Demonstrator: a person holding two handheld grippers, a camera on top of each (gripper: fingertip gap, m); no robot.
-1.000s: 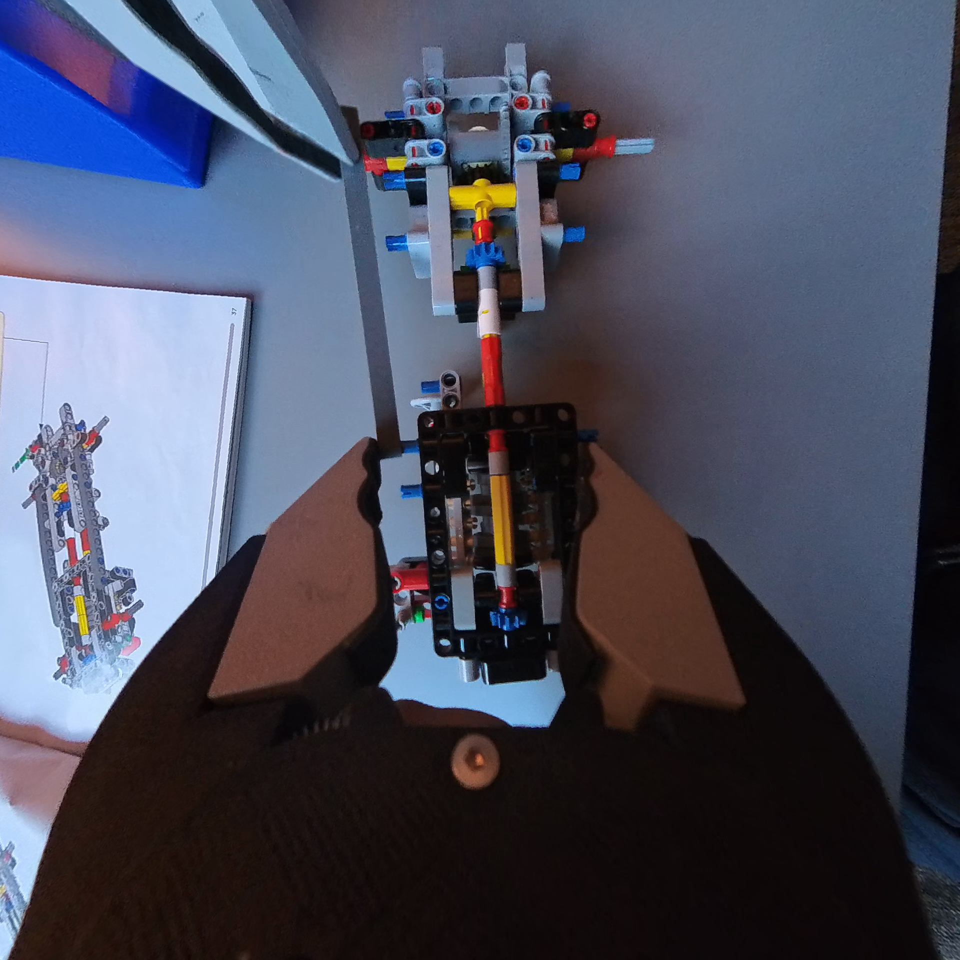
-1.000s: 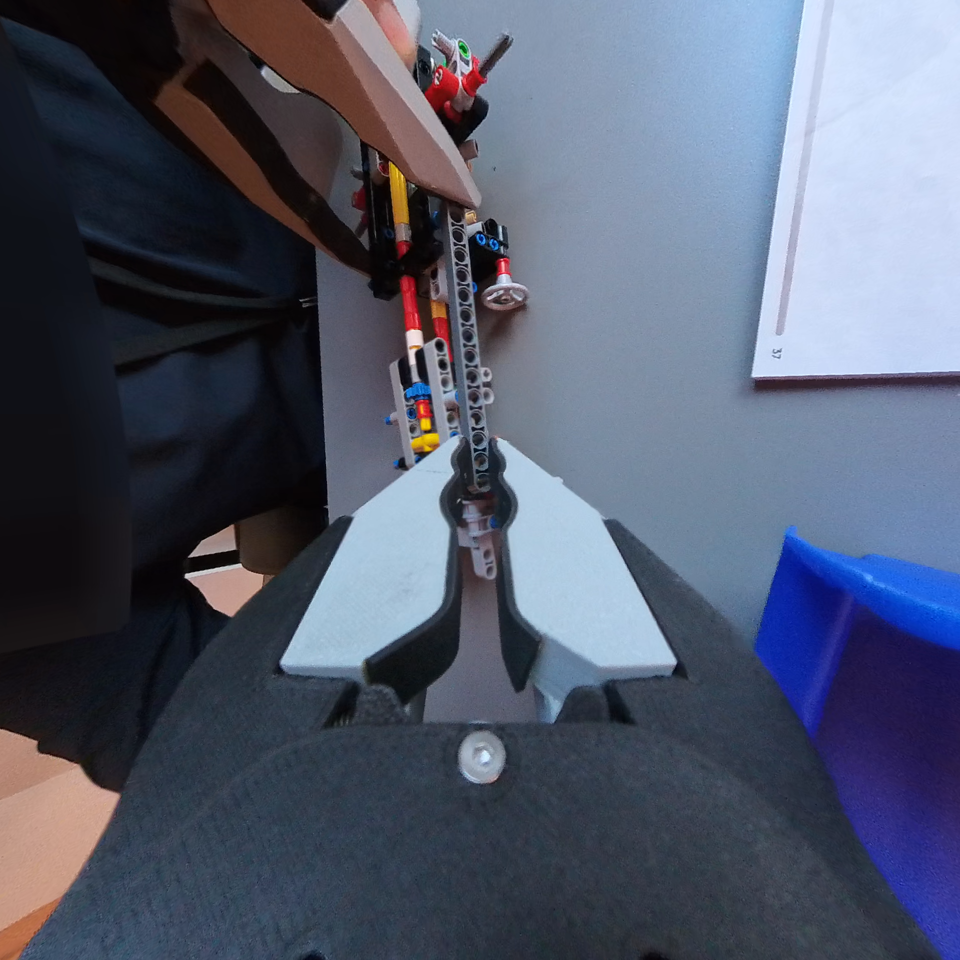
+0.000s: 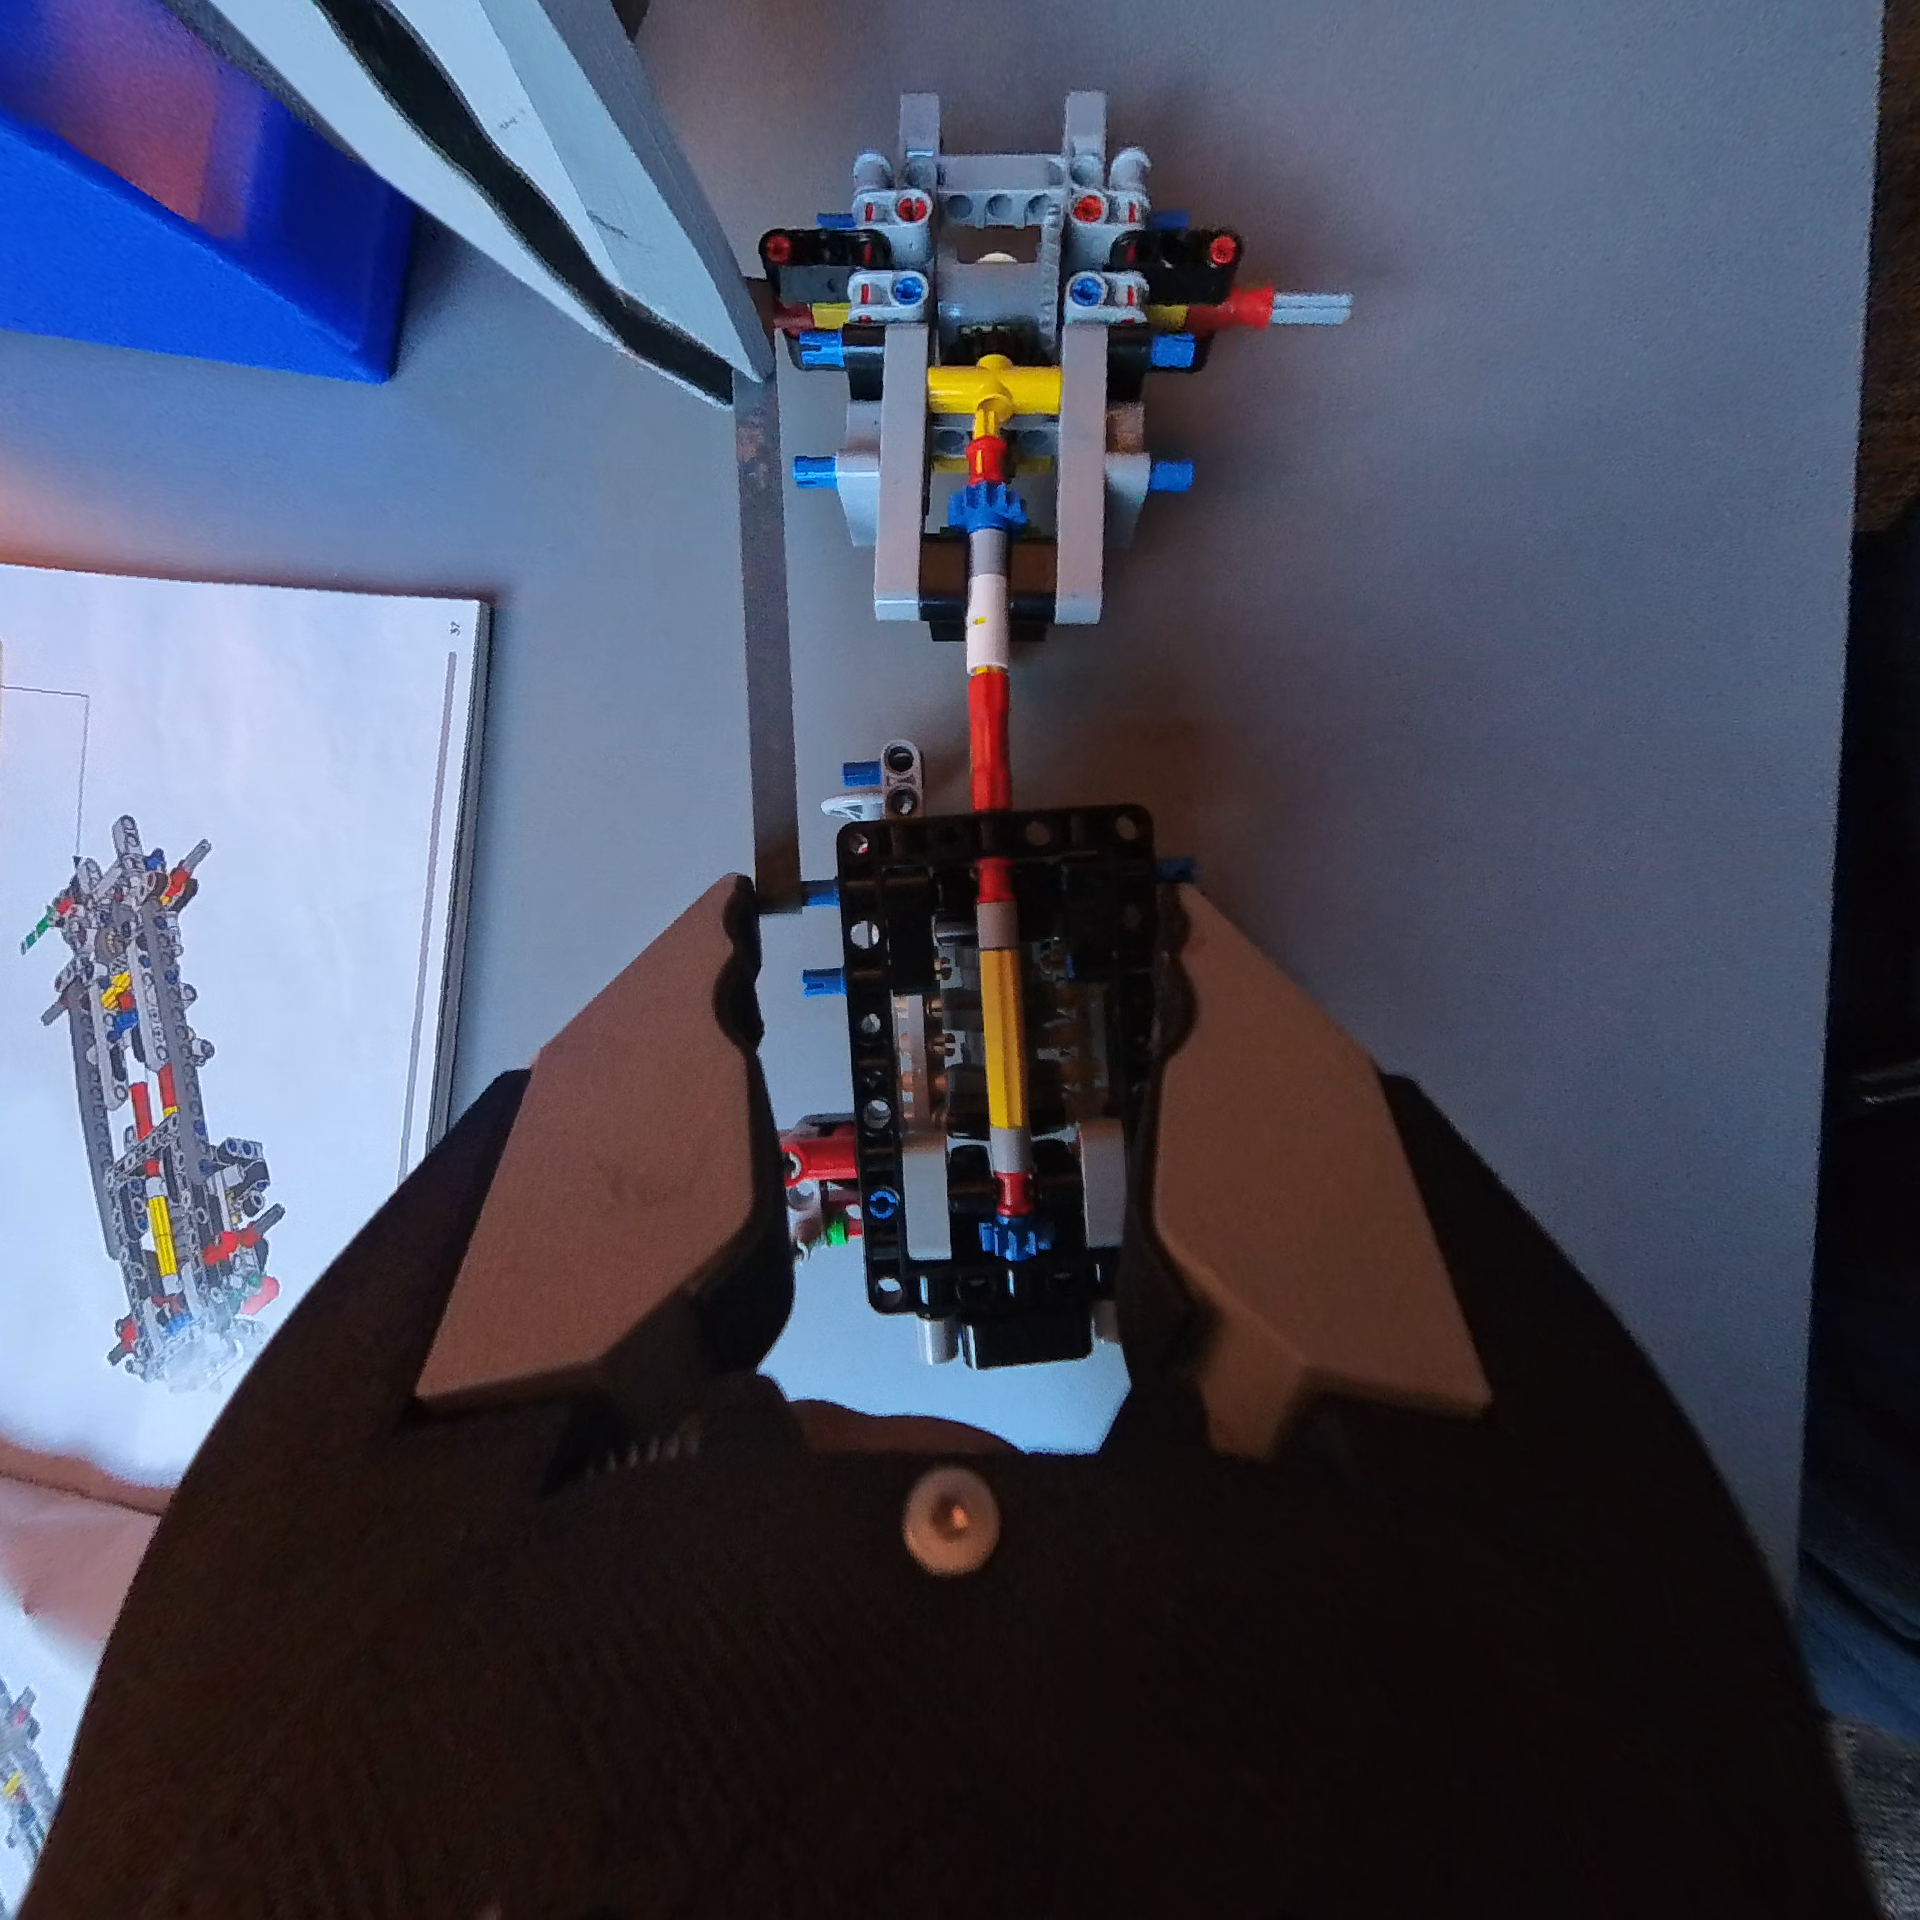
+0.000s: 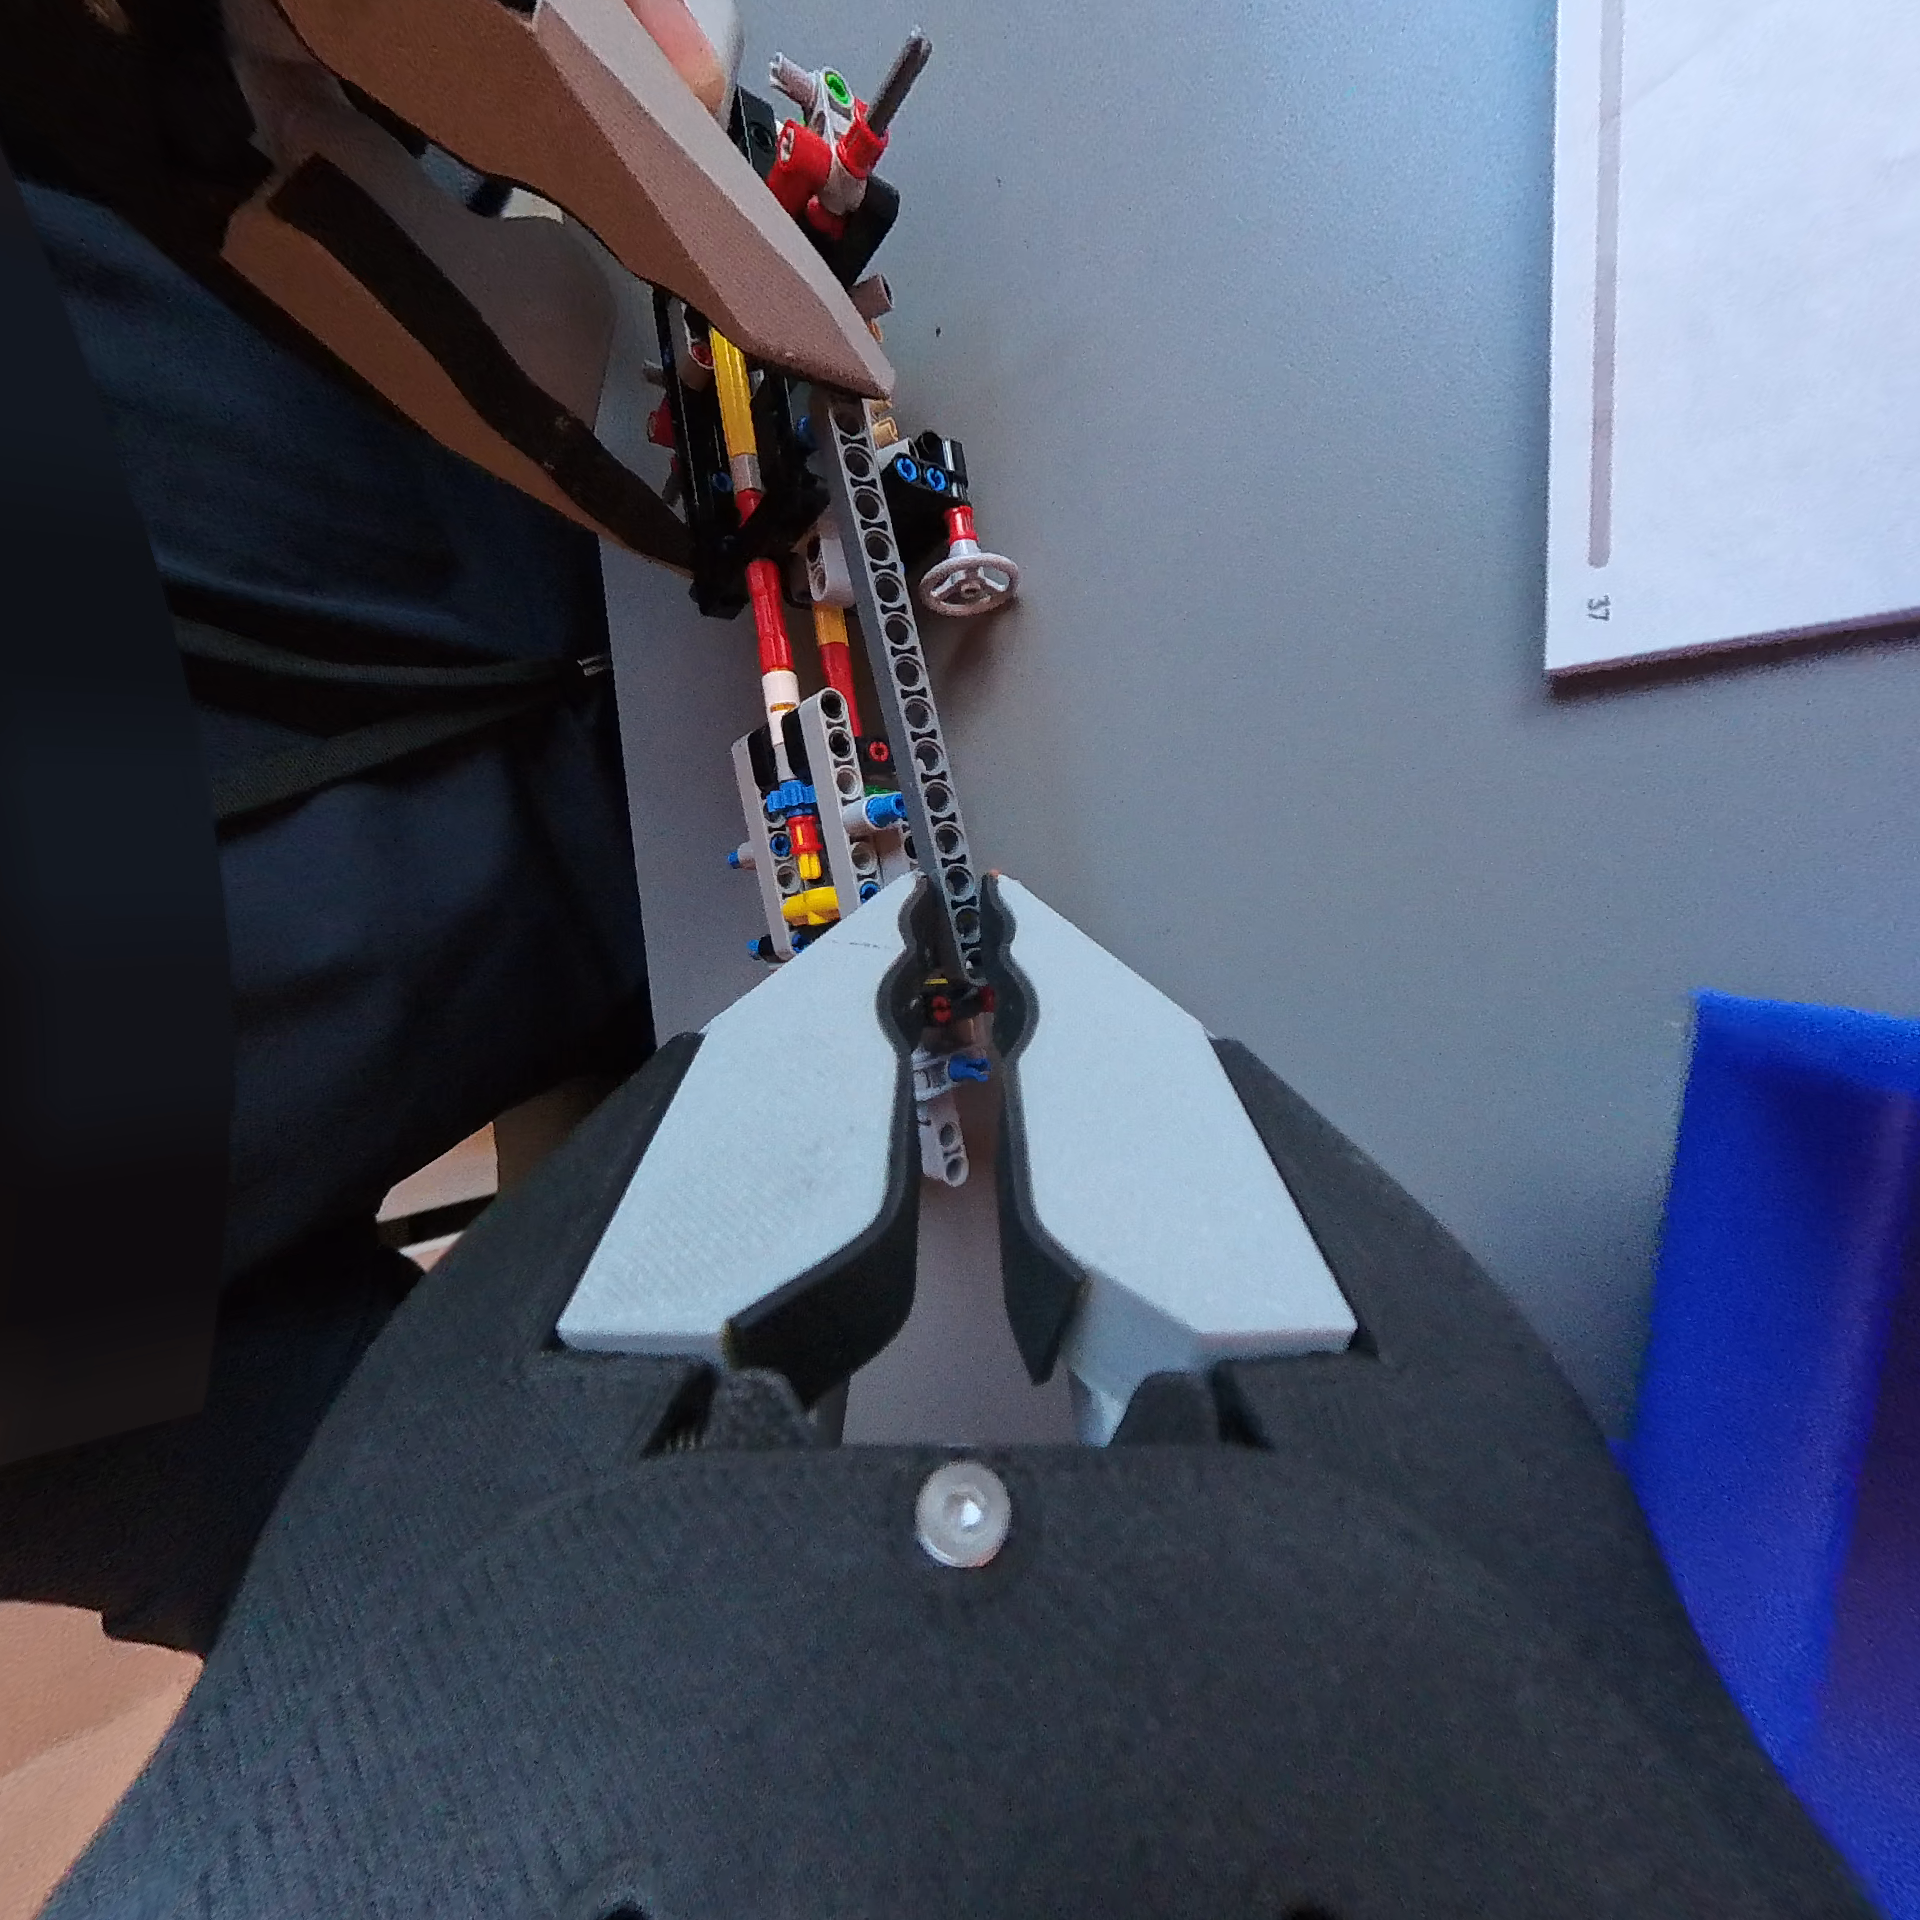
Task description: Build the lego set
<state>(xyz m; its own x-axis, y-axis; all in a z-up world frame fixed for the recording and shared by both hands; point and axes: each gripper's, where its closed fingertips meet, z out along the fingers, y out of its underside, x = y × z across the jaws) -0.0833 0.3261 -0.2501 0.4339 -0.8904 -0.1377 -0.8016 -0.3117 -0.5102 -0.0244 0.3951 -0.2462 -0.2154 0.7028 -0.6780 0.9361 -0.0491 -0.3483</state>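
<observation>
Writing: the open instruction booklet (image 3: 239, 935) at left of the left wrist view has a small page number at its top corner and a printed drawing of a toy chassis; I leave the number unquoted. No brand marks show on any part. The right wrist view catches only the booklet's corner (image 4: 1745, 364) at upper right, with the same small number.

Left wrist view: left tongs (image 3: 961, 997) wide open, brown fingers (image 3: 623, 1143) either side of the black frame (image 3: 997, 1039) of a toy brick chassis lying on the grey counter (image 3: 1507, 727). Right finger sits against or just beside the frame's edge, left finger stands clear with a gap and blue pins between. Frame is not clamped. A red and yellow shaft (image 3: 992, 727) runs from the frame up-frame to a grey axle block (image 3: 997, 364). Blue bin (image 3: 208, 260) upper left; right tongs' pale finger enters beside it.

Right wrist view: right tongs (image 4: 951, 914) nearly closed, pale grey fingers (image 4: 1122, 1143) pinching the near end of a long grey holed beam (image 4: 894, 644). The beam runs up-frame along the chassis to the left tongs' brown finger (image 4: 675, 208). Only this view shows the beam's holes, a small grey steering wheel (image 4: 971, 582), and a person's dark clothing (image 4: 364, 727) at left. Blue bin (image 4: 1787, 1351) lower right.
</observation>
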